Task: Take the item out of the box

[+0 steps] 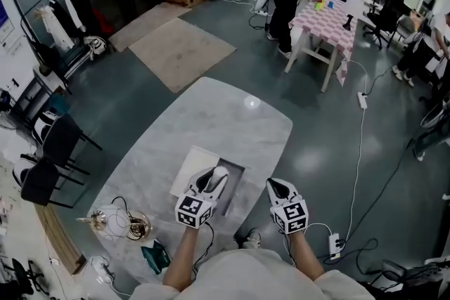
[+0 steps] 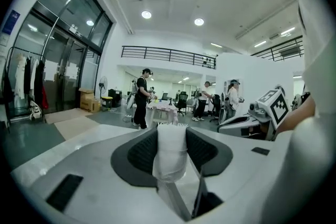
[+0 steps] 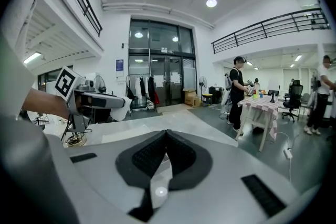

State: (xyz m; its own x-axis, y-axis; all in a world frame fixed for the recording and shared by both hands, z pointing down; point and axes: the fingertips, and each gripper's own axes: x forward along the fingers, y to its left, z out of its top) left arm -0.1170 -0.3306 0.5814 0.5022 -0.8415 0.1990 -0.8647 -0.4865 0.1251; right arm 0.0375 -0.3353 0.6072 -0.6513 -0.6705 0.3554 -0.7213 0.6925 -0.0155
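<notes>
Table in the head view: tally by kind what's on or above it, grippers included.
Grippers: 2, the left gripper shut on the item, the right gripper shut on nothing
White box: 1
White item: 1
Brass-and-wire object: 1
Teal object: 1
Total: 6

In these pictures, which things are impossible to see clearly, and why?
Inside of the box: head view, mostly covered by the left tool and the white item it grips.
What the white item is: plain white surface, no detail in any view.
Things on the far pink table: head view, too small.
</notes>
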